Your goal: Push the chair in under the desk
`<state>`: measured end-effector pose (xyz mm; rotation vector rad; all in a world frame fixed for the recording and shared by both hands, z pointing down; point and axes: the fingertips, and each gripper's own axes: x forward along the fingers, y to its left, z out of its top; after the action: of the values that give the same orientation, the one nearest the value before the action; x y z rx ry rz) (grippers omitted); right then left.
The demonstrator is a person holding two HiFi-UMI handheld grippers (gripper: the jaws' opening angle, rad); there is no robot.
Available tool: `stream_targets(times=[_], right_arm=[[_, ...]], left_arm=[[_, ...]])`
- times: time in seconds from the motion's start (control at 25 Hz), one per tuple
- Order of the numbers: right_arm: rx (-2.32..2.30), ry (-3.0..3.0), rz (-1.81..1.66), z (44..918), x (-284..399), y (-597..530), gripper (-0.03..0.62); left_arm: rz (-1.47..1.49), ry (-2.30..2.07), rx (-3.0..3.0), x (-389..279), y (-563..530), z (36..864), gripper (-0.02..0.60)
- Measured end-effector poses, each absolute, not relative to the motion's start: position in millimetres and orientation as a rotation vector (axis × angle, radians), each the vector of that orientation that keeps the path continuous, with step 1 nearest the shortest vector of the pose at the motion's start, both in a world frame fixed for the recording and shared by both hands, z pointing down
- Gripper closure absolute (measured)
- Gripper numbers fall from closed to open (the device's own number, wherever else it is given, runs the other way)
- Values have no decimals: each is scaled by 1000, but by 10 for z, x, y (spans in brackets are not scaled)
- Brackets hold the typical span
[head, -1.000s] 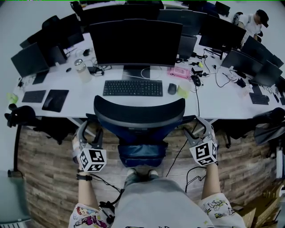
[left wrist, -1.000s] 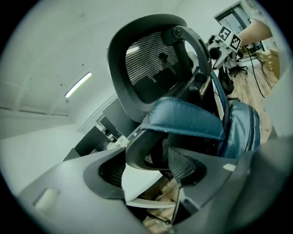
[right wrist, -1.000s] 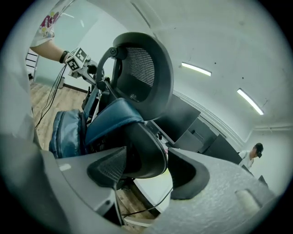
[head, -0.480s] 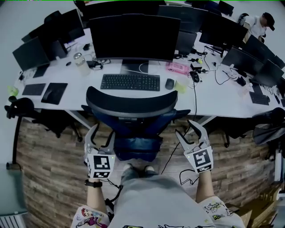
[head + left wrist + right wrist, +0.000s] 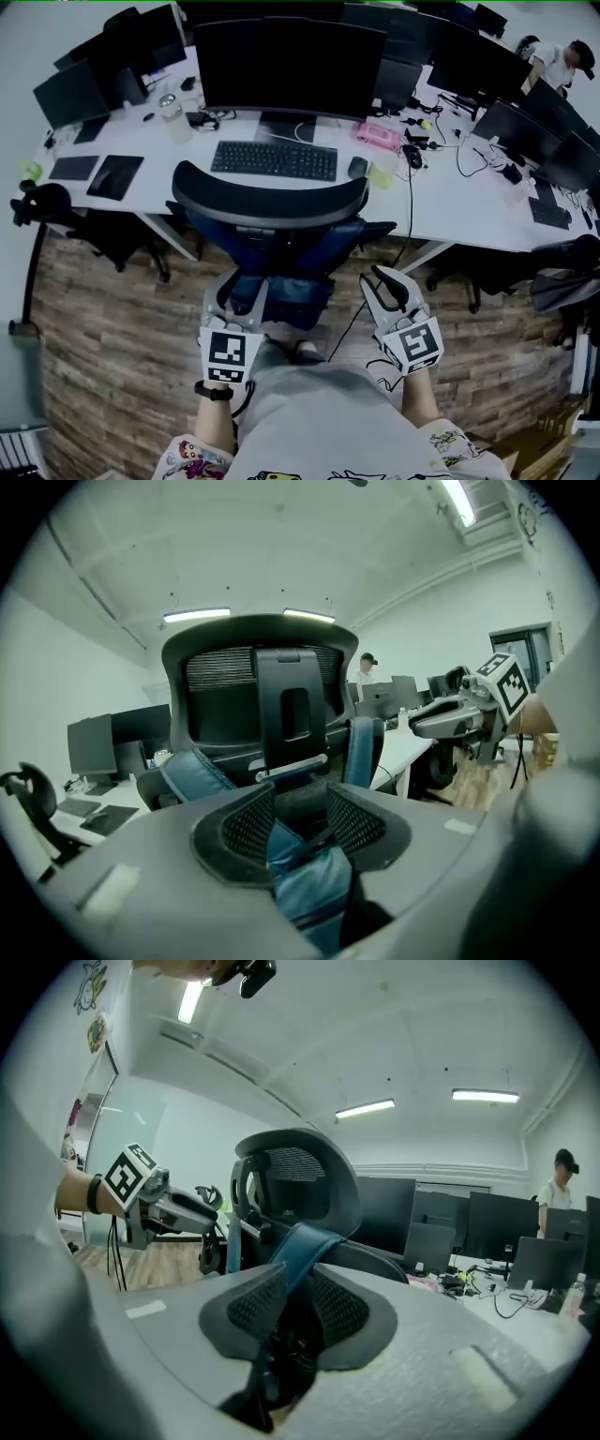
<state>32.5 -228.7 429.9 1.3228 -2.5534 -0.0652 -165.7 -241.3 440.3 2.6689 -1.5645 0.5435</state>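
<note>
The left tongs [image 5: 300, 808] have just been closing and stand about half apart. The chair's blue frame [image 5: 305, 883] lies between the pads. It touches one pad, and a dark gap shows at the other, so they do not clamp it. The right tongs [image 5: 292, 1288] have also just been closing and are narrow. A blue strut [image 5: 305, 1241] of the chair runs down into the slot with a pad tight against each side.

In the head view both tongs sit low behind the chair [image 5: 272, 202], one at each side of its blue lower part, each held in a hand with a marker cube facing up.

The chair faces the desk [image 5: 450, 202]. Its curved black backrest lies close to the desk edge, just below the keyboard [image 5: 274, 160], while the seat and blue frame are out over the wooden floor [image 5: 112, 328] — not tucked under.

On the desk a mouse [image 5: 356, 167] lies right of the keyboard, and a wide dark monitor [image 5: 289, 66] stands behind them. More screens line the desk on both sides, and a person [image 5: 562, 61] is at the far right end.
</note>
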Motion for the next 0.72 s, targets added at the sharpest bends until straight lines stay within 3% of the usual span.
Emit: stream_targets(times=[0.4,0.52,0.72], right_arm=[[1354,-2592,23,4396,382,-2129,588],[1347,-2589,51,4418,371,-2133,592],[1312,-2581,84,4501,357,-2128,594]], left_arm=[[401,-1501,2654,-1347,-2147,4462,499],[361,-1510,2621,-1337,-2105,4473,569],[369,-1508,2560,-1331,-2067,4558,575]])
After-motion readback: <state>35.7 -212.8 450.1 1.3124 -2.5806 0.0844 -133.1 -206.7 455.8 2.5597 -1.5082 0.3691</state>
